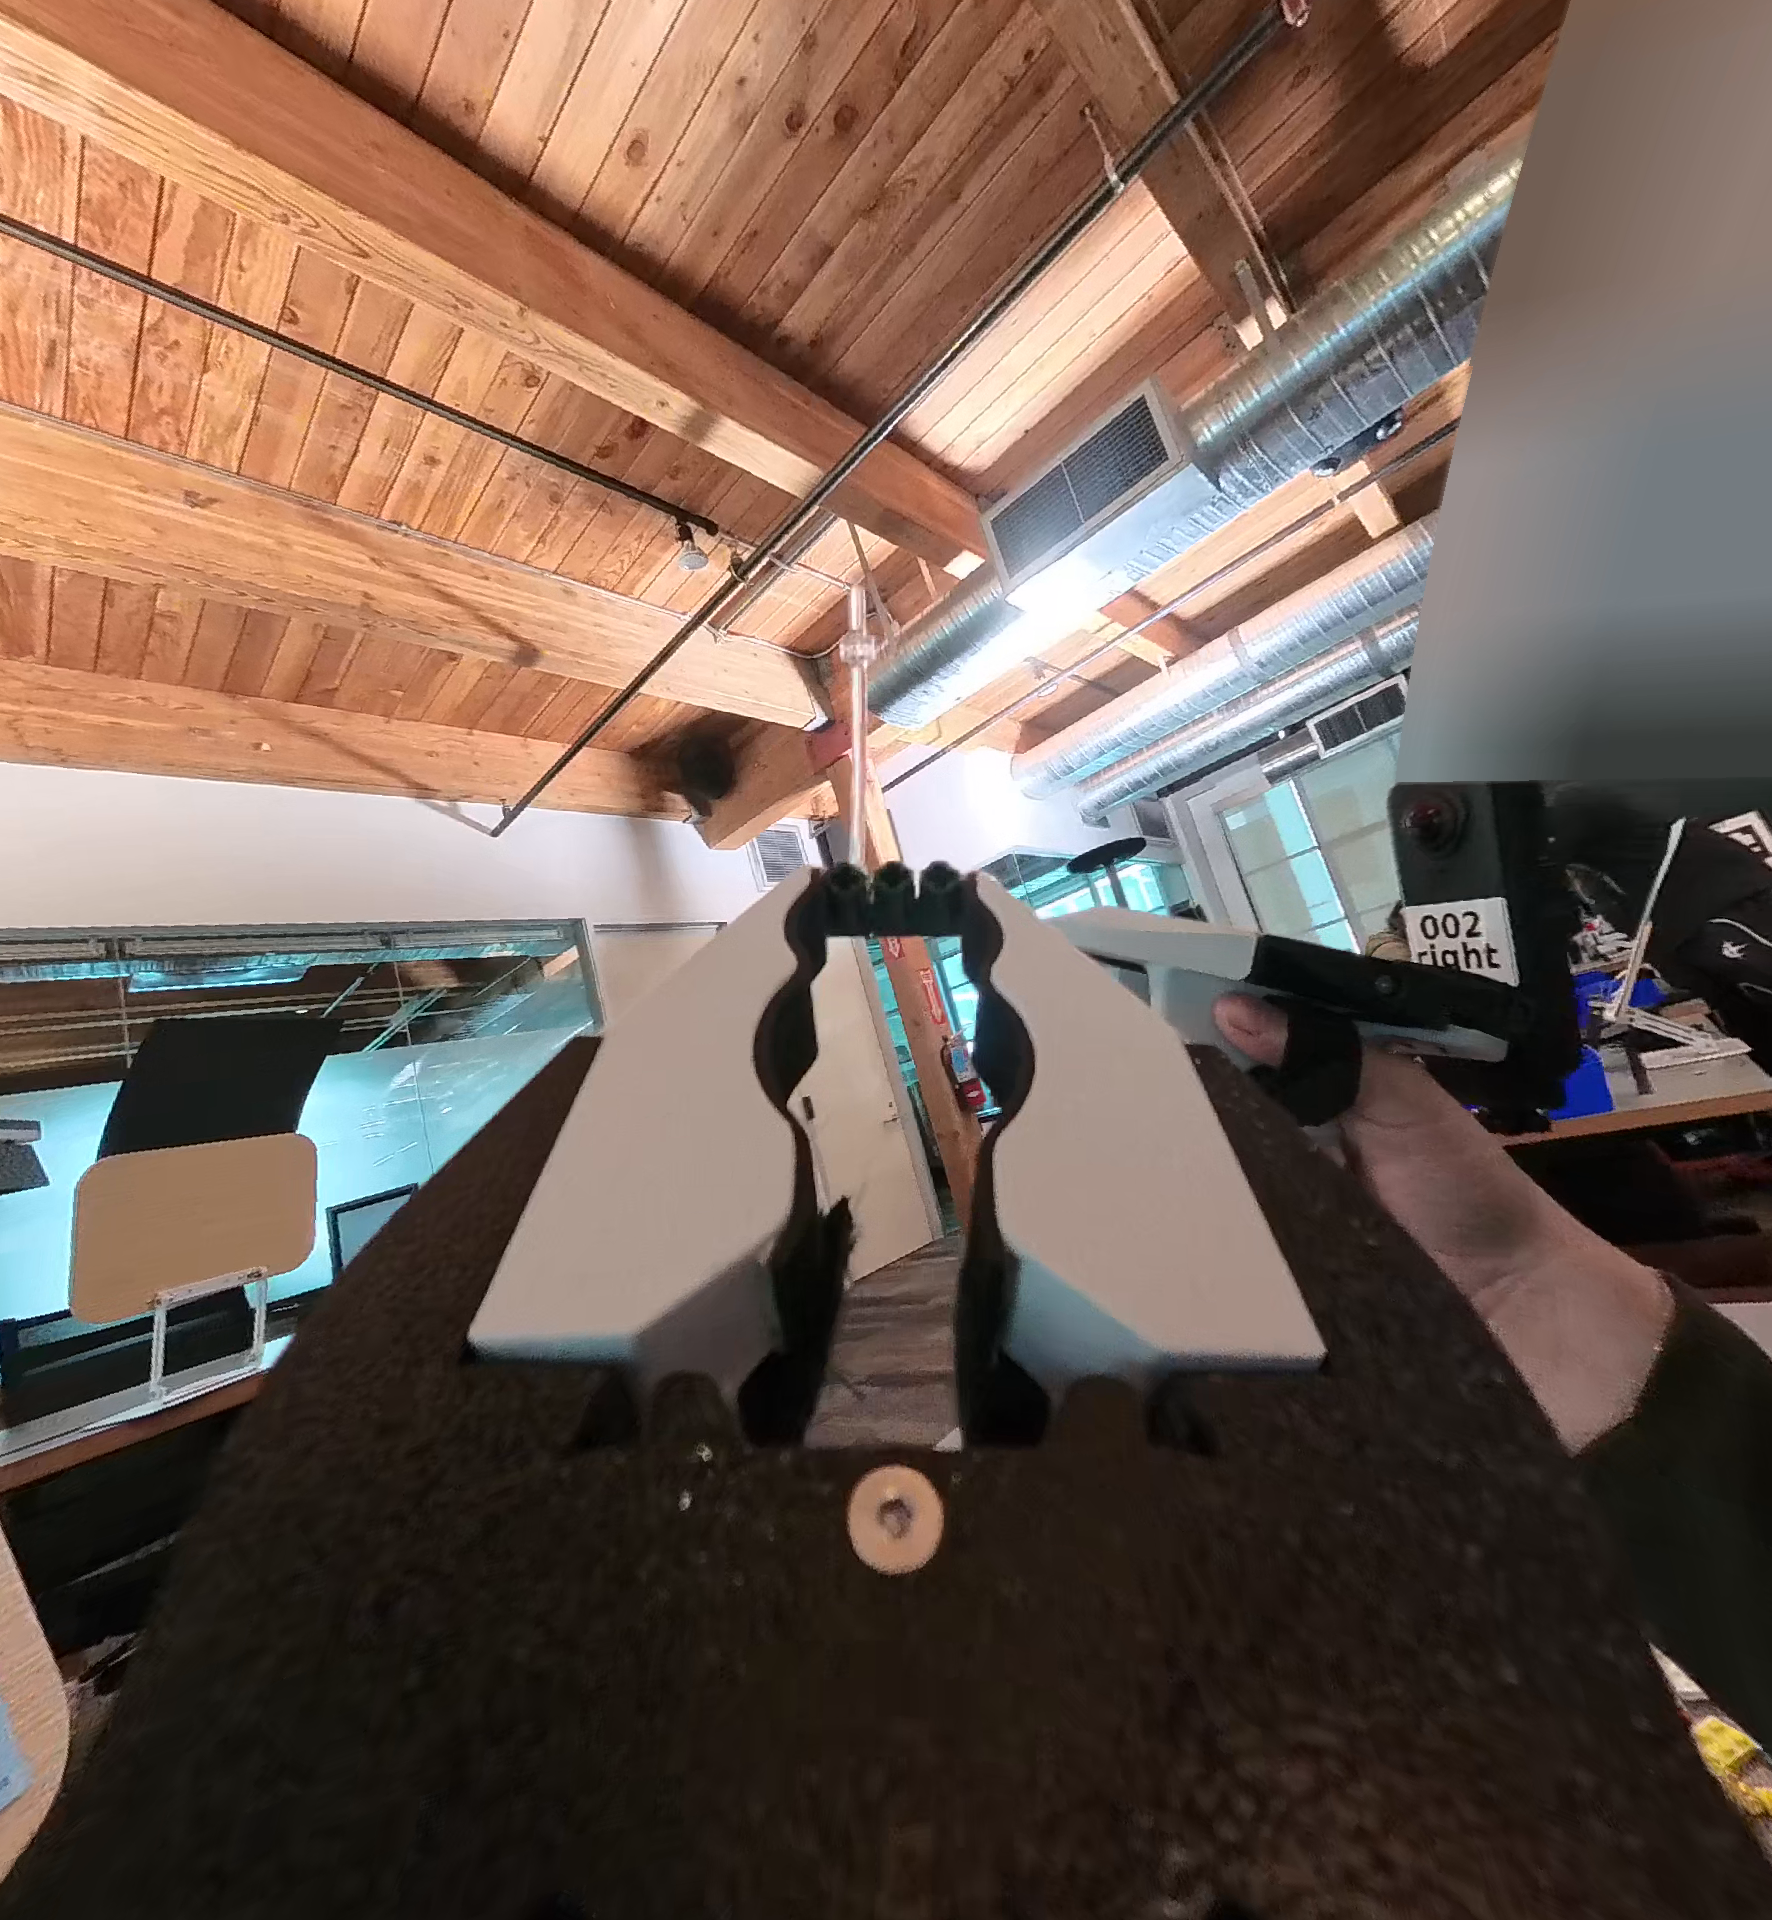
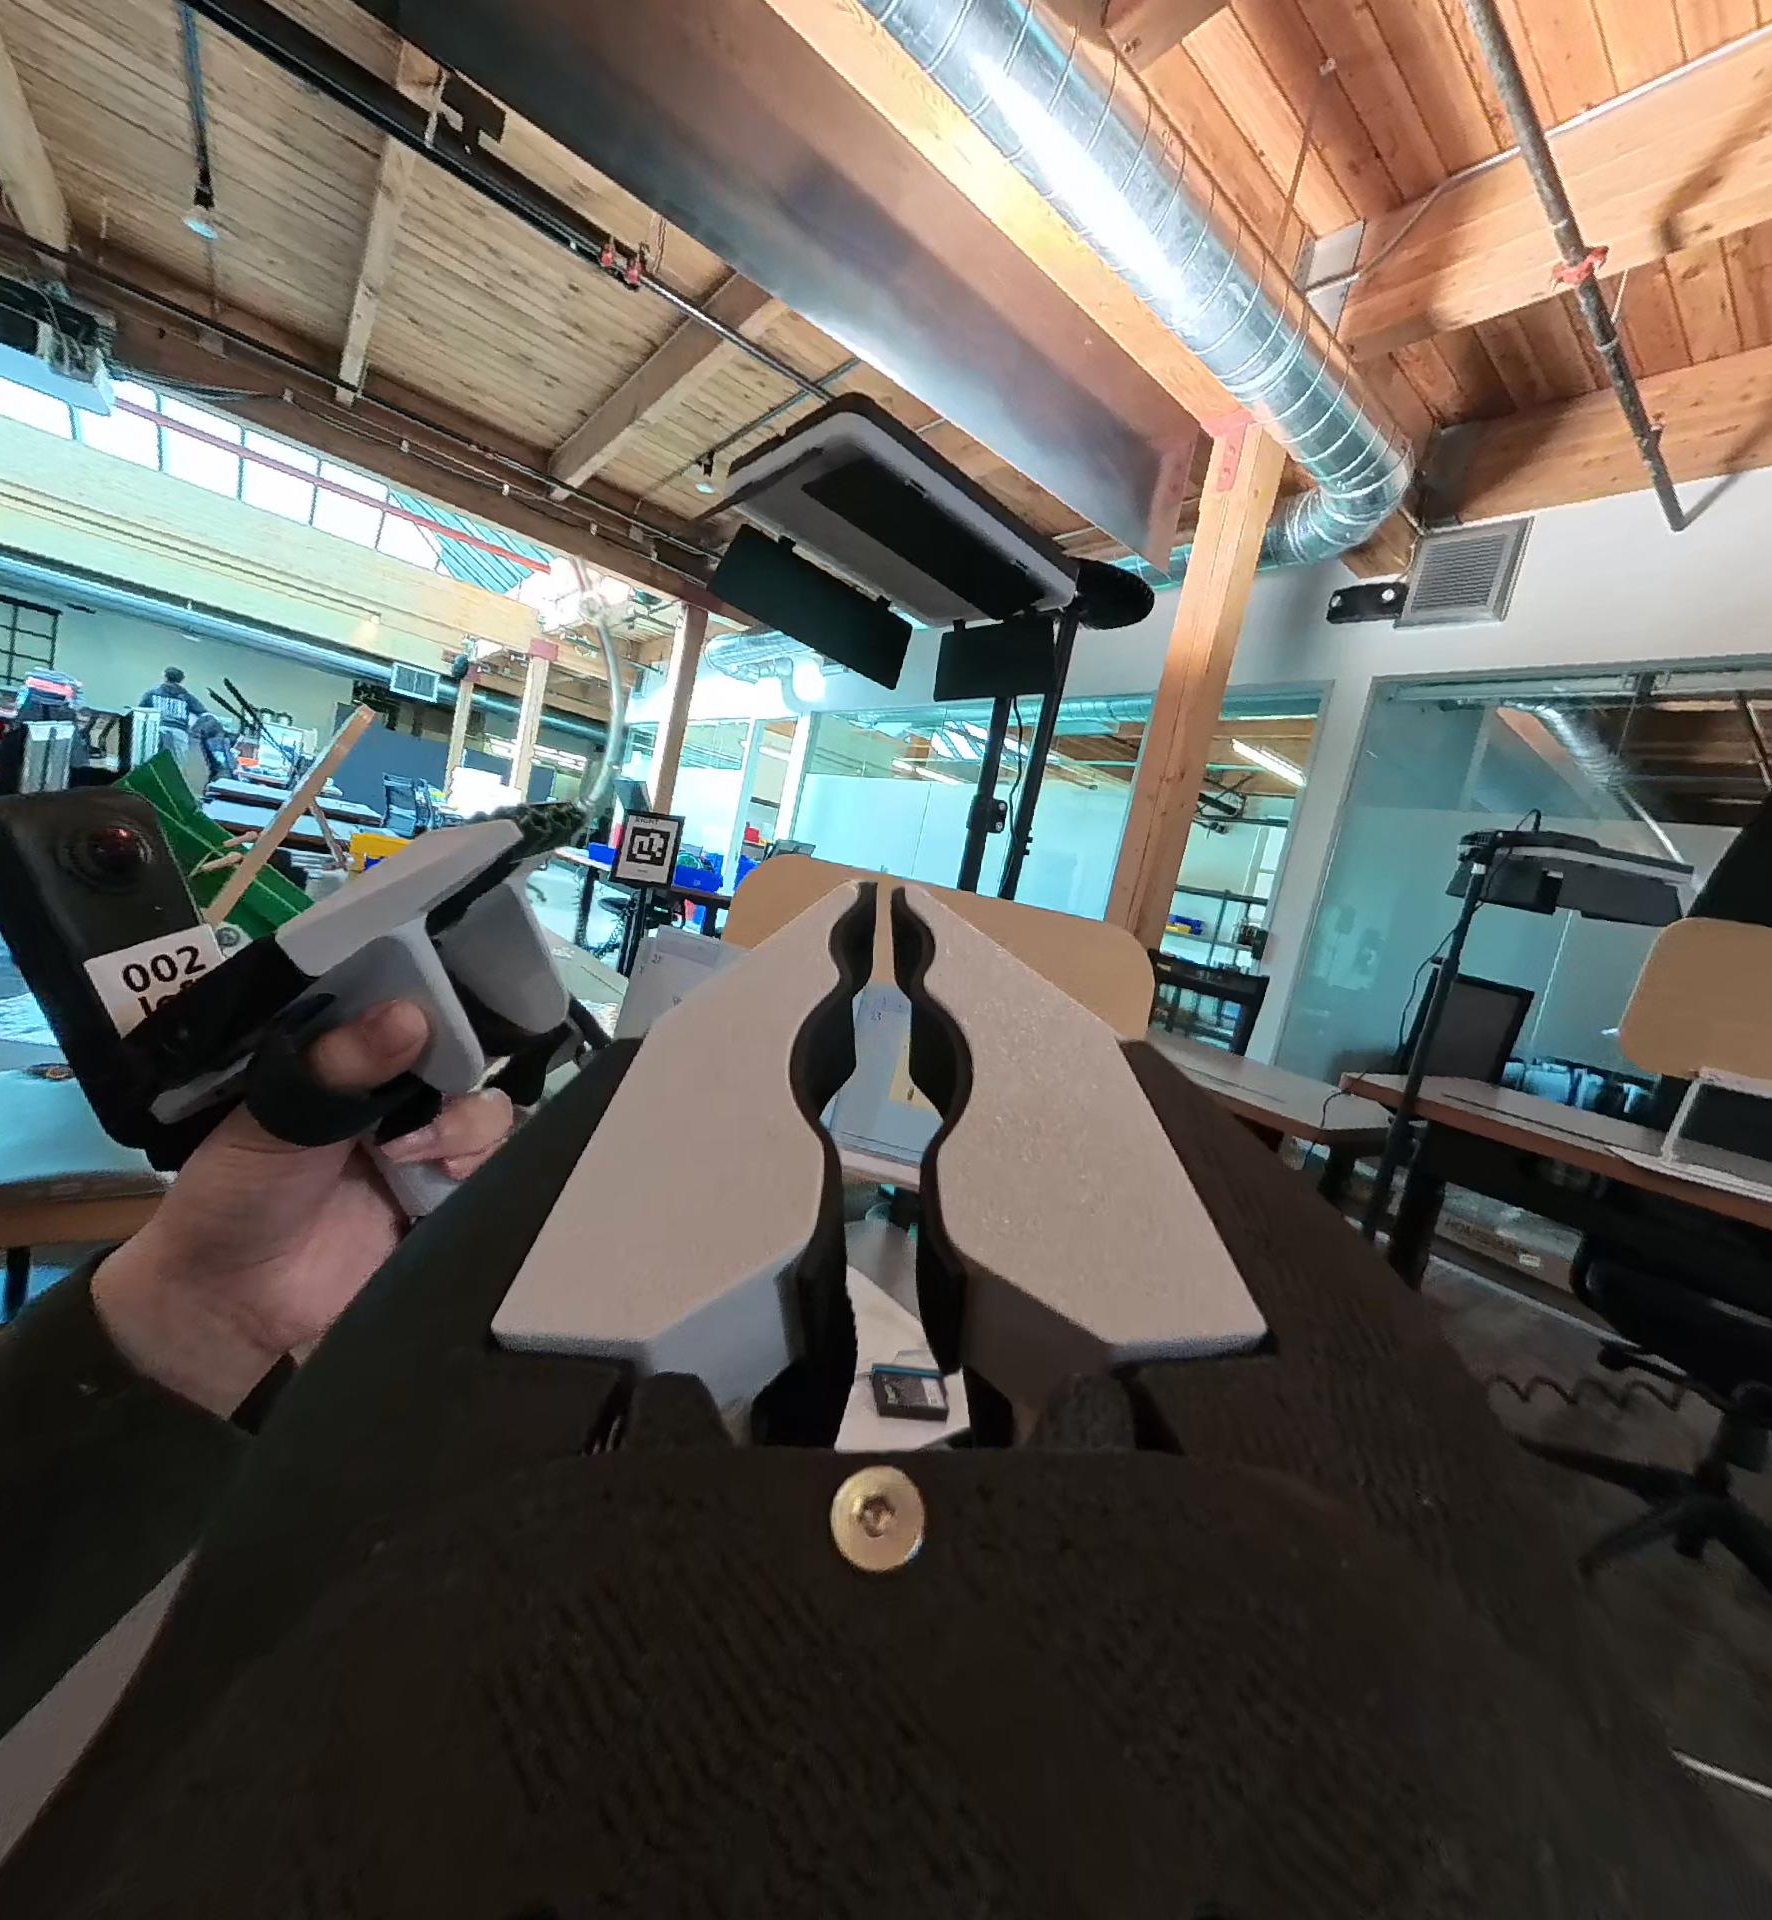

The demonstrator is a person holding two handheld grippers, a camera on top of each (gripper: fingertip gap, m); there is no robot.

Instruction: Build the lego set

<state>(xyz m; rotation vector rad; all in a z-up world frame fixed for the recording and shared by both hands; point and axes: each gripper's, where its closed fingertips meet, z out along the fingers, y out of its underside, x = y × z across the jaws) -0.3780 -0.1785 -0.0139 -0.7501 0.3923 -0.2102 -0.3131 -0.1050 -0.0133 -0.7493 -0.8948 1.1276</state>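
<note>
My left gripper is raised and tilted up toward the wooden ceiling. It is shut on a small black lego piece with three round holes, held across its fingertips. A thin clear tube rises from the piece. My right gripper is also raised and its jaws stand nearly closed with nothing between them. In the left wrist view the right gripper shows to the right, held in a hand. In the right wrist view the left gripper shows to the left, with the black piece and clear tube at its tip.
A table surface shows at the left. Yellow lego pieces lie on a table at the lower right. Desks with tan dividers, an office chair, a light stand and a wooden post stand ahead. The grippers' ends are close to 10 cm from one another.
</note>
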